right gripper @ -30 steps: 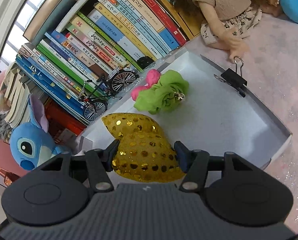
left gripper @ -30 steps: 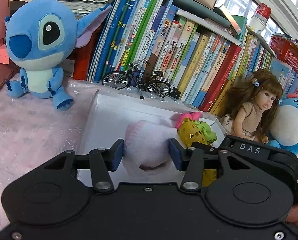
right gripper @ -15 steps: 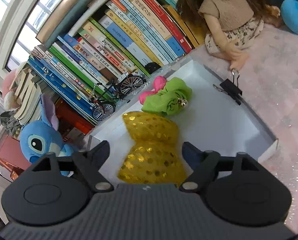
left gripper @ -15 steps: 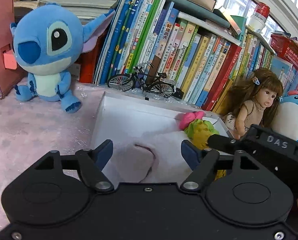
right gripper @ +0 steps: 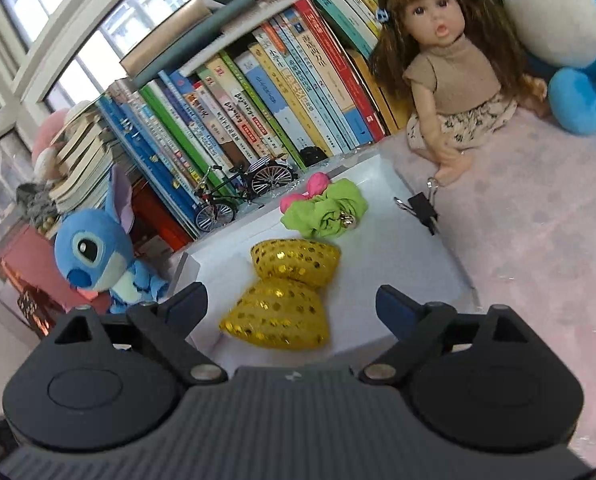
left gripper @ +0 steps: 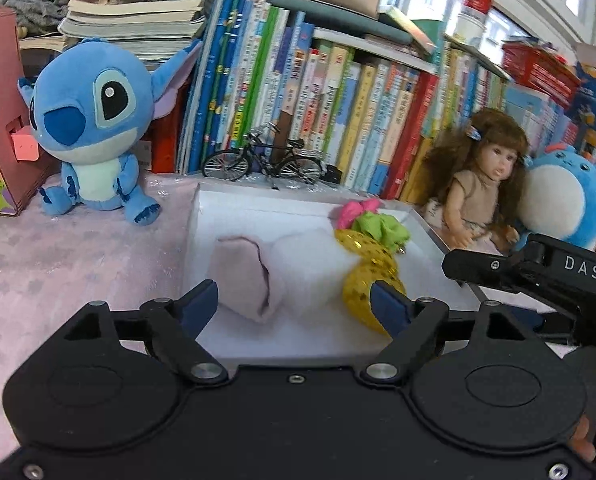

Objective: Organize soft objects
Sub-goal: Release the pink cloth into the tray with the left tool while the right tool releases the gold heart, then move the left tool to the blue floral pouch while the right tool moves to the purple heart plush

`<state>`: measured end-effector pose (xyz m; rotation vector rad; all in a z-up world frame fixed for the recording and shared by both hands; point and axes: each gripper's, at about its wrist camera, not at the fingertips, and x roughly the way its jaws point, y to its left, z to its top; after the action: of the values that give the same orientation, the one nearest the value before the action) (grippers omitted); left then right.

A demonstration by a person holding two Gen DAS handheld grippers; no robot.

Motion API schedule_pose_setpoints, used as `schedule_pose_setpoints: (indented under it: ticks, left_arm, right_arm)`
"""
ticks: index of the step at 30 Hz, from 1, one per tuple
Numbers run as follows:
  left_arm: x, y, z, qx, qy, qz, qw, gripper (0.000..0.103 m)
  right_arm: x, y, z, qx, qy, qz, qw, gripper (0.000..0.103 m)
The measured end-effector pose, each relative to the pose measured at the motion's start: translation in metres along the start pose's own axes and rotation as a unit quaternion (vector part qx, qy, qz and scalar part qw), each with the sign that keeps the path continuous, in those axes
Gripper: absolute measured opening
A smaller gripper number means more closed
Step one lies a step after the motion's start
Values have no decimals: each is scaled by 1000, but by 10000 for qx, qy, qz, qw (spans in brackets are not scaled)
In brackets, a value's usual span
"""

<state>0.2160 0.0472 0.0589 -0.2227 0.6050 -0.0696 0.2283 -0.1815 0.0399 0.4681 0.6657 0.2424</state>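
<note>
1. Since a second ago both grippers have let go and drawn back. The left gripper [left gripper: 293,304] had clamped the pale pink pouch [left gripper: 246,276]; the right gripper [right gripper: 291,308] had clamped the gold sequin bow [right gripper: 285,300].
2. Both jaws are opening now, with nothing between them.
3. Pouch and bow lie in the white tray [left gripper: 257,344], the bow touching the green scrunchie [right gripper: 326,212] behind it.
4. All look light and squashy. I would pinch the bow at its narrow waist, because the sequins may slip.
</note>
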Motion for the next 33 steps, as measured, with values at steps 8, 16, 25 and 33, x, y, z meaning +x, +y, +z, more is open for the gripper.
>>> schedule_pose_setpoints:
  ticks: [8, 16, 25, 33]
  left_arm:
    - [-33, -11, -24, 245, -41, -304, 9992, 86]
    - [-62, -17, -45, 351, -107, -515, 9980, 87]
    - [-85, -20, -75, 527, -110, -610, 9967, 87]
    - [-106, -22, -102, 628, -151, -728, 9953, 88]
  right_arm:
    - [-45, 1, -16, -644, -277, 29, 9975, 99]
    - [-80, 7, -34, -1326, -577, -79, 9895, 102]
    - [-107, 12, -65, -1948, -768, -196, 9776, 103]
    - [-126, 10, -97, -2318, -1074, -409, 9660, 103]
